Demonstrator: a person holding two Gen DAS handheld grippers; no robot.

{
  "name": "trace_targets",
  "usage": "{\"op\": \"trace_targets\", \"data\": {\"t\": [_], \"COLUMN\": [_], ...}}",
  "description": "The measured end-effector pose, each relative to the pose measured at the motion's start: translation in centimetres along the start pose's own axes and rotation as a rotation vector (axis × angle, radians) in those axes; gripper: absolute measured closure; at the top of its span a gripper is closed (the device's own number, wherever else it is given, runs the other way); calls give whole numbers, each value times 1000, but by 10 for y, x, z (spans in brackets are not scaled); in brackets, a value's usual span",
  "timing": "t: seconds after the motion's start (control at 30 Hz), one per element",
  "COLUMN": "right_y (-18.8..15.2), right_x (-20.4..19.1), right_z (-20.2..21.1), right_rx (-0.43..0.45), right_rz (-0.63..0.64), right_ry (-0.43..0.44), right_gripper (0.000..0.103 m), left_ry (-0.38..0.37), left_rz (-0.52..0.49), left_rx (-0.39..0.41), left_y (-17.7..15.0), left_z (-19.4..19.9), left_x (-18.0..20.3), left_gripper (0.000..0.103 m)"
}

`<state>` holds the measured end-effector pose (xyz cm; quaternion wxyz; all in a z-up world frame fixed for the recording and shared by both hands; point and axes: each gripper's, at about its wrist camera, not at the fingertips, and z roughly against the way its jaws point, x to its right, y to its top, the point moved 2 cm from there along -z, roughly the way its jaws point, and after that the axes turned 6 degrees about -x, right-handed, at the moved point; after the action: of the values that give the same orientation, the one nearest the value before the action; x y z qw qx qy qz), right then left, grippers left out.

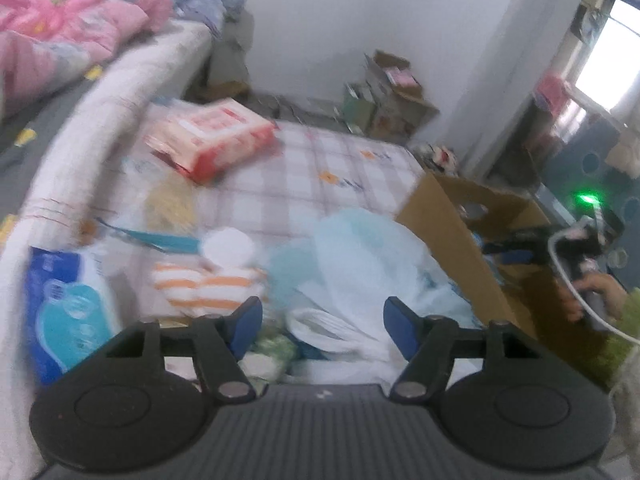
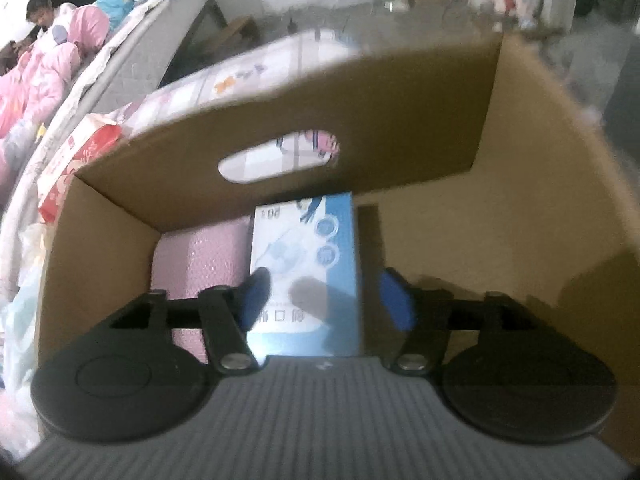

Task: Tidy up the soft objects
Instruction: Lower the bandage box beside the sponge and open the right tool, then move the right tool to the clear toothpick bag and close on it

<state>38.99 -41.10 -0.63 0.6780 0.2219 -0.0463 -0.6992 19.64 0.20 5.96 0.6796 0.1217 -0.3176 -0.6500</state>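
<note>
My left gripper (image 1: pixel 322 326) is open and empty above a heap of soft things on the checked mattress (image 1: pixel 320 160): a pale blue plastic bag (image 1: pixel 360 256), an orange-striped white towel roll (image 1: pixel 208 288), a blue tissue pack (image 1: pixel 64 312) and a red tissue pack (image 1: pixel 216 136). My right gripper (image 2: pixel 324 300) is open inside a cardboard box (image 2: pixel 520 216), just above a light blue pack (image 2: pixel 308 256) that lies on the box floor beside a pink pack (image 2: pixel 200 256). The box (image 1: pixel 452 232) and the right gripper (image 1: pixel 520 246) also show in the left wrist view.
A bed with pink bedding (image 1: pixel 60 32) runs along the left, and a person (image 2: pixel 44 12) lies on it. Cardboard boxes (image 1: pixel 388 96) stand against the far wall. A window (image 1: pixel 616 60) is at the right. The box's far wall has a handle slot (image 2: pixel 280 156).
</note>
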Motion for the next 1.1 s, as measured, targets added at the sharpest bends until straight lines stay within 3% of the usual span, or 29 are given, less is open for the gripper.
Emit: {"op": "trace_targets", "data": {"t": [0.13, 0.23, 0.37, 0.47, 0.57, 0.7, 0.77, 0.87, 1.1], "right_y": [1, 5, 7, 5, 3, 4, 9, 21, 38], "right_x": [-13, -36, -94, -150, -215, -293, -323, -357, -378], "right_z": [41, 79, 119, 124, 106, 64, 38, -4, -93], "right_rx": [98, 171, 229, 195, 90, -56, -95, -159, -262], "right_rz": [33, 66, 160, 229, 292, 337, 360, 353, 257], "right_ry": [-6, 40, 147, 259, 386, 474, 471, 453, 401], "right_gripper": [26, 25, 24, 24, 24, 26, 27, 38, 51], "left_ry": [79, 129, 175, 184, 187, 228, 240, 243, 215], "left_rz": [19, 27, 50, 77, 73, 28, 11, -22, -58], "left_rx": [67, 102, 130, 118, 106, 69, 36, -22, -174], "left_y": [-2, -3, -4, 0, 9, 34, 51, 73, 106], "left_z": [15, 26, 34, 31, 21, 2, -13, -39, -102], "left_x": [-25, -42, -64, -79, -91, -104, -113, -122, -133], "left_gripper": [30, 29, 29, 29, 30, 37, 41, 44, 45]}}
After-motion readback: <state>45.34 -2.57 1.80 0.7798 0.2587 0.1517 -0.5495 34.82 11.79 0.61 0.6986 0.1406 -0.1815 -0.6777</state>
